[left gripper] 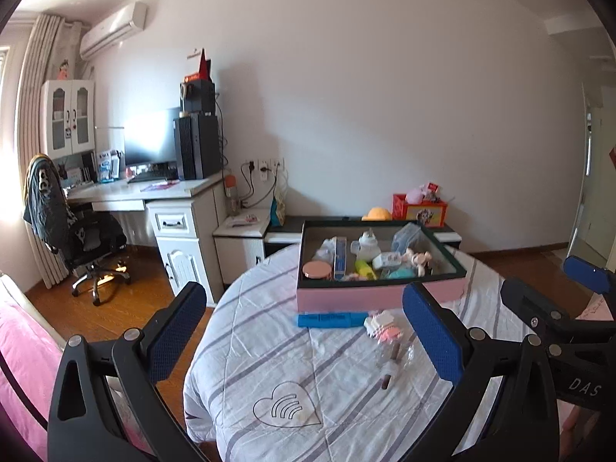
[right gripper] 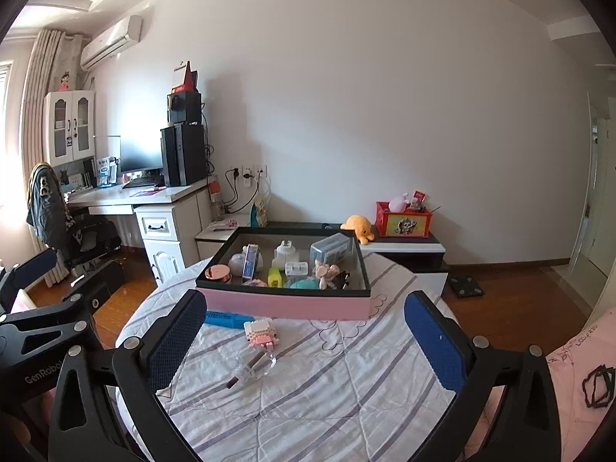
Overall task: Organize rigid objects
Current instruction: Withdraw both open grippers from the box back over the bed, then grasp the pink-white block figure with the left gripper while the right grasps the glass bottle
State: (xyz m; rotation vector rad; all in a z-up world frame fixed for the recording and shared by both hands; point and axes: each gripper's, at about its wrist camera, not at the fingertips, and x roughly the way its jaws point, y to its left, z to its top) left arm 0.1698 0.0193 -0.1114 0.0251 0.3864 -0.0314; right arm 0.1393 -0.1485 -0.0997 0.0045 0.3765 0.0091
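Pink box with dark rim sits at 12 o'clock on the striped quilt, packed with small items. Just in front of it: blue marker, pink-white brick toy, clear bottle lying at about 11 o'clock from my right claw. My left claw and right claw both spread wide, holding nothing.

blue marker, pink block toy and clear bottle lie before the filled pink box.
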